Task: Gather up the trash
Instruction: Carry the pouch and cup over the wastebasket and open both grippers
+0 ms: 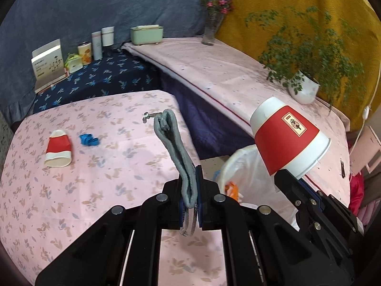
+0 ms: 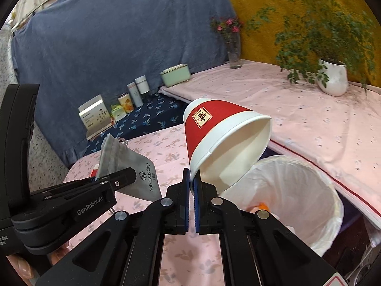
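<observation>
1. The left gripper (image 1: 190, 205) is pressed together on a grey drawstring pouch (image 1: 175, 147). The pouch is pinched by its lower edge and stands up clear of the pink floral bench (image 1: 71, 190).

2. The right gripper (image 2: 192, 183) is closed on the rim of a red-and-white paper cup (image 2: 221, 138). The cup is tilted, with its mouth facing down towards the bin. A rim pinch suits a light, thin-walled cup and leaves the mouth free to drop away.

3. A white-lined waste bin (image 2: 316, 209) stands just below and to the right of the held cup, in the gap between the bench and the neighbouring pink-covered surface. Orange scraps are visible inside it.

4. Judgement: both items are being carried to the bin for release. The cup is nearer and should go first.

5. Outstanding on the bench: a second red-and-white cup (image 1: 58, 149) lying on its side, and just beside it a crumpled blue scrap (image 1: 88, 139). Collection is therefore partial.

6. Risk: the pouch hangs loose and could snag on the bin liner when let go.
</observation>
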Action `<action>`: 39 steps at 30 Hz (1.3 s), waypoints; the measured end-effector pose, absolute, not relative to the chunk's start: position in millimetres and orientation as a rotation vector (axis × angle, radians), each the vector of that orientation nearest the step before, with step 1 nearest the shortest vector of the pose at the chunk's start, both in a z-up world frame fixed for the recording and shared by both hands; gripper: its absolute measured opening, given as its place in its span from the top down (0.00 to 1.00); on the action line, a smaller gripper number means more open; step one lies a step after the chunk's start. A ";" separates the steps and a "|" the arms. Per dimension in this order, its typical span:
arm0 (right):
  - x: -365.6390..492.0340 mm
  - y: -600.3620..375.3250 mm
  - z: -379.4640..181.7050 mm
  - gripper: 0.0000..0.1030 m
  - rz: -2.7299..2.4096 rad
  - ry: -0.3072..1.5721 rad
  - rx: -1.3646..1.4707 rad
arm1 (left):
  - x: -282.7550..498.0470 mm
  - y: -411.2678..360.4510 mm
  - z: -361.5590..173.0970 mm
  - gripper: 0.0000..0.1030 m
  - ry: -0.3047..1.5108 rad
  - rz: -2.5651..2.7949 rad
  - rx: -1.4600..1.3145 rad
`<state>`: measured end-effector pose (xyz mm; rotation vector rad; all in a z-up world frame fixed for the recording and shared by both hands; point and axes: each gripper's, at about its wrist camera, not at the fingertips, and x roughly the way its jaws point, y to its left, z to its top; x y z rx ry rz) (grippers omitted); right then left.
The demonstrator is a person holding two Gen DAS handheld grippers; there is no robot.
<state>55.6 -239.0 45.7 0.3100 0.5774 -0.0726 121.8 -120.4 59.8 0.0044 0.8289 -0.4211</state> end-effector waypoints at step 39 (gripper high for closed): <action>19.9 -309.4 22.0 0.58 -0.224 0.581 0.374 | 101.2 -203.1 49.6 0.50 0.828 -0.550 0.063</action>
